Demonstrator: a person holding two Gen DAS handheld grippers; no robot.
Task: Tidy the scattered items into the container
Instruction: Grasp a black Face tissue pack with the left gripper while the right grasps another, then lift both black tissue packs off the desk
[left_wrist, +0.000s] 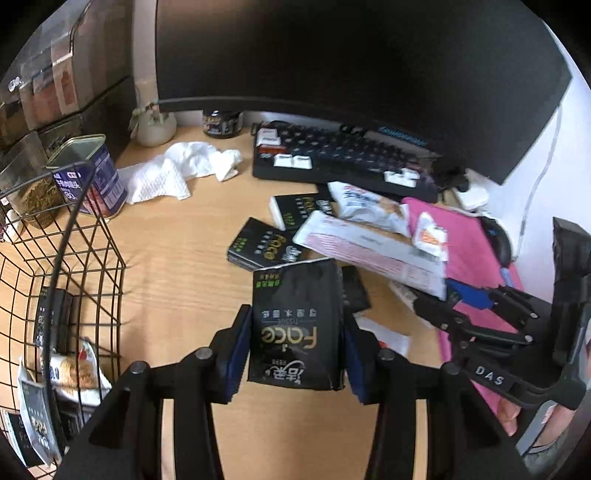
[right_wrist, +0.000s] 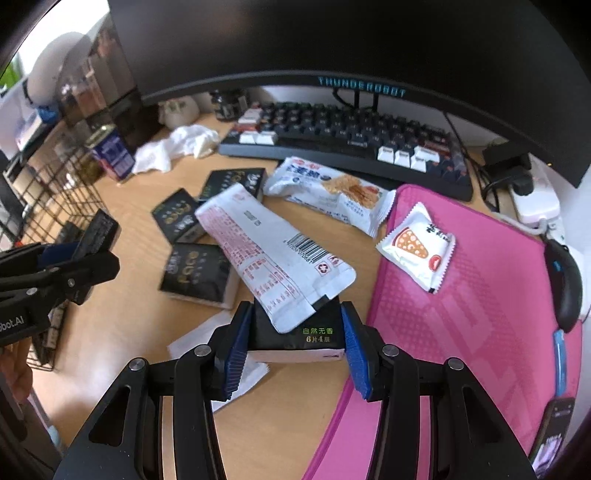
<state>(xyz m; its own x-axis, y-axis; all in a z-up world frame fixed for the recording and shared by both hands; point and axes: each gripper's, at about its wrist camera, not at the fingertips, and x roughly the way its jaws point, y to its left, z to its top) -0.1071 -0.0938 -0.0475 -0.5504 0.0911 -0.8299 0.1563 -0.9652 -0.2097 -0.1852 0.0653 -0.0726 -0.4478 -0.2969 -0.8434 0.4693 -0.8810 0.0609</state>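
Only the left camera showed us inside the wire basket (left_wrist: 88, 236): tissue packs and a snack bag lay in its bottom. Our left gripper (left_wrist: 297, 332) pinched a black tissue pack (left_wrist: 295, 325) above the desk (left_wrist: 177, 266). Only the right camera showed our right gripper (right_wrist: 295, 334) pinching another pack (right_wrist: 314, 339), a white wrapper (right_wrist: 266, 243) resting across it.

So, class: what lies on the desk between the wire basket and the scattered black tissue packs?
Bare wooden desk, seen in the left wrist view, between the wire basket and the black tissue packs.
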